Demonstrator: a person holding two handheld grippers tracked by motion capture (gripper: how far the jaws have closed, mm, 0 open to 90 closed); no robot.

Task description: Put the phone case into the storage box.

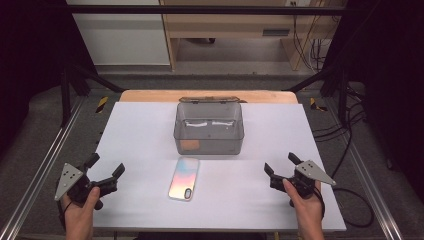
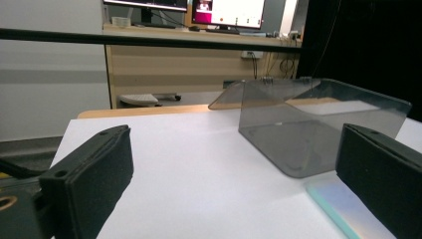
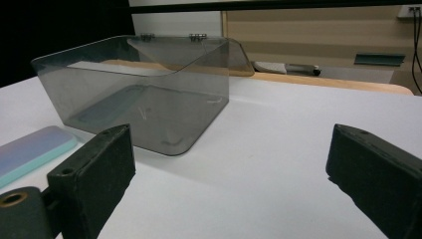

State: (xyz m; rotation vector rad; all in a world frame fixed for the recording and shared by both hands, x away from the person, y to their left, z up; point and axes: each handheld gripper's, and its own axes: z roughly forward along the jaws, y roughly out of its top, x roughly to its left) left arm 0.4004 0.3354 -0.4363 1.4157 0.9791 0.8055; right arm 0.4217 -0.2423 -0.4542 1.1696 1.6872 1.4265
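Observation:
A smoky clear plastic box (image 1: pixel 209 129) stands open at the middle of the white table (image 1: pixel 135 130), its lid folded back behind it. A phone (image 1: pixel 184 178) with an iridescent pastel back lies flat just in front of the box. My left gripper (image 1: pixel 106 168) rests near the front left corner, open and holding nothing. My right gripper (image 1: pixel 281 164) sits near the front right, also open and holding nothing. The box (image 2: pixel 318 124) and the phone's edge (image 2: pixel 343 204) appear in the left gripper view. In the right gripper view the box (image 3: pixel 139 99) stands ahead and the phone (image 3: pixel 35 149) lies at the left.
A wooden board edge (image 1: pixel 150 95) runs along the table's far side. Metal rails (image 1: pixel 40 170) flank the table, and cables (image 1: pixel 345 125) trail at the right. A cabinet and desk stand beyond.

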